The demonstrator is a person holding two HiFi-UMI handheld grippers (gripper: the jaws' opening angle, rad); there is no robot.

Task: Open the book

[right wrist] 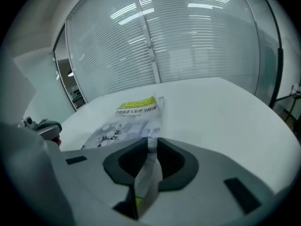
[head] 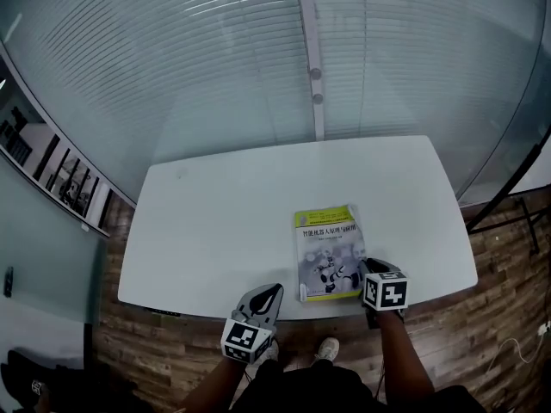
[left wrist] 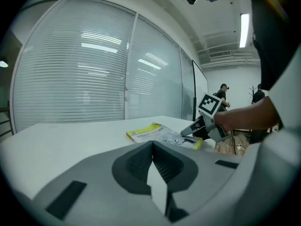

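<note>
A book [head: 327, 248] with a yellow and grey cover lies closed on the white table [head: 215, 222], near its front edge. My right gripper [head: 362, 270] is at the book's near right corner. In the right gripper view the edge of the book [right wrist: 129, 121] runs into the narrow gap between the jaws of this gripper [right wrist: 151, 144], and both sides touch it. My left gripper [head: 269, 293] is at the table's front edge, left of the book and apart from it, shut with nothing in it. From the left gripper [left wrist: 153, 146], the book [left wrist: 157, 134] and the right gripper [left wrist: 192, 129] show ahead.
Glass walls with blinds [head: 258, 50] stand behind the table. Wooden floor [head: 508, 256] surrounds it, with a black stand leg [head: 516, 179] at the right. People stand far off in the room [left wrist: 222, 93]. The person's feet [head: 327, 348] are under the front edge.
</note>
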